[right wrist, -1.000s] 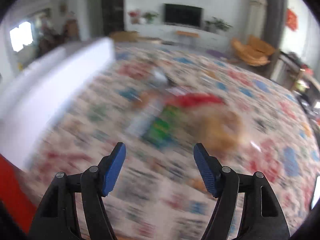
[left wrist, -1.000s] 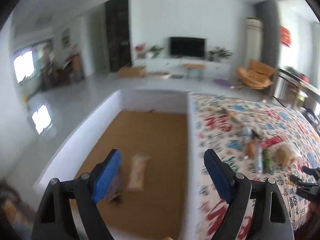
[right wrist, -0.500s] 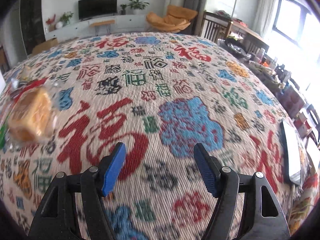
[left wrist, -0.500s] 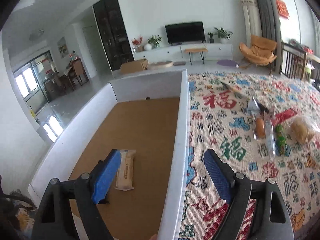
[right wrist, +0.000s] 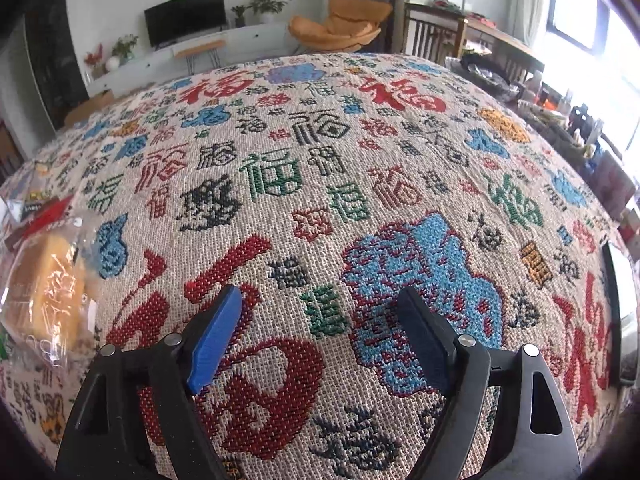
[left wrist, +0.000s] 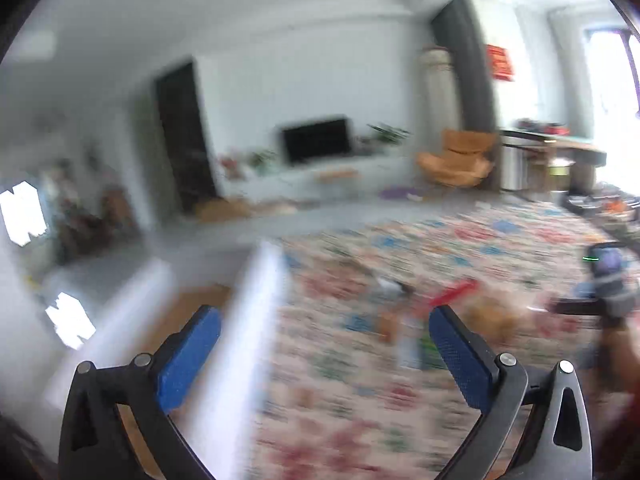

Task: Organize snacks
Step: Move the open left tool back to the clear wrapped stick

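At nine o'clock of the right tongs (right wrist: 320, 334), wide and empty like the left tongs (left wrist: 324, 354), lies bagged bread (right wrist: 44, 280); swing left, straddle it squarely.

Two handheld grippers, black frames, blue pads.
Left gripper (left wrist: 324, 346) is showing black triangular-cutout arms, silver rivets, and textured blue pads (left wrist: 460, 364). Right gripper (right wrist: 320, 336) is showing the same black frame with silver pivot screws; one pad face is reading bright blue, the other is sitting dark in shadow.
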Demonstrator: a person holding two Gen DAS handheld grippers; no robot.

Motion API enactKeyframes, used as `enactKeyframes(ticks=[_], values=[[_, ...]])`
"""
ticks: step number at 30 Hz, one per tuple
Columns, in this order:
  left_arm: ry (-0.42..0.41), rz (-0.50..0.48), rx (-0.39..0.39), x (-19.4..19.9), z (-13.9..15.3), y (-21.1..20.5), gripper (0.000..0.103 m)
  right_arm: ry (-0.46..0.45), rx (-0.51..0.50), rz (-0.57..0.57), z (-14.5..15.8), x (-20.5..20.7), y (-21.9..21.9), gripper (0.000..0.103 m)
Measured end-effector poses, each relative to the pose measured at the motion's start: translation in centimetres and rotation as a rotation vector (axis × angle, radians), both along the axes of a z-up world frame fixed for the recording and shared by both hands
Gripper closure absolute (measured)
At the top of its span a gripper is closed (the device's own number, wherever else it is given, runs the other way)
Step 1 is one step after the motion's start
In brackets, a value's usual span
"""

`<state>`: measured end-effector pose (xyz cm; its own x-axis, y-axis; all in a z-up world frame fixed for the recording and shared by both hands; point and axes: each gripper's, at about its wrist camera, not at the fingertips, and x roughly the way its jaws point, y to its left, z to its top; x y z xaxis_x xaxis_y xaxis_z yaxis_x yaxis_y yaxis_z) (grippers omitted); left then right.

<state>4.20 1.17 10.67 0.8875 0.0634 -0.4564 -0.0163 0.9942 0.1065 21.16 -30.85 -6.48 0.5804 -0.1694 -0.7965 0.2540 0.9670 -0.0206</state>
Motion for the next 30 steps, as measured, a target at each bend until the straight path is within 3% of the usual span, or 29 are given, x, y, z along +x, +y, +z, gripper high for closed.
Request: enactKeyframes(ticks=[1,4,7,13,17,21,30], values=[[0.086,-0.051,-0.056,1.0,-2.0,-1.3,0.0,0.001,-0.004,-0.003,0.0,0.0,0.0,0.019],[0.354,-0.113,-0.116,3.9,-8.7,-3.6,0.0,0.001,0.01,-0.006,-0.1,0.0,-0.2,0.018],[0.484,-0.101,-0.105,5.7,-13.0,-3.8,0.001,0.001,0.009,-0.007,-0.1,0.0,-0.2,0.018],[0.514,-0.03,-0.032,10.6,-15.7,-1.2,0.001,0.0,0.011,-0.008,-0.1,0.1,-0.2,0.018],[0.519,0.003,-0.121,15.1,-17.0,1.1,0.0,0.001,0.01,-0.009,-0.1,0.1,-0.2,0.017],[0.481,0.024,-0.122,19.7,-17.9,2.0,0.0,0.001,0.009,-0.009,-0.1,0.1,-0.2,0.017],[0.478,0.014,-0.116,20.3,-17.8,2.3,0.0,0.001,0.009,-0.009,-0.1,0.1,-0.2,0.017]])
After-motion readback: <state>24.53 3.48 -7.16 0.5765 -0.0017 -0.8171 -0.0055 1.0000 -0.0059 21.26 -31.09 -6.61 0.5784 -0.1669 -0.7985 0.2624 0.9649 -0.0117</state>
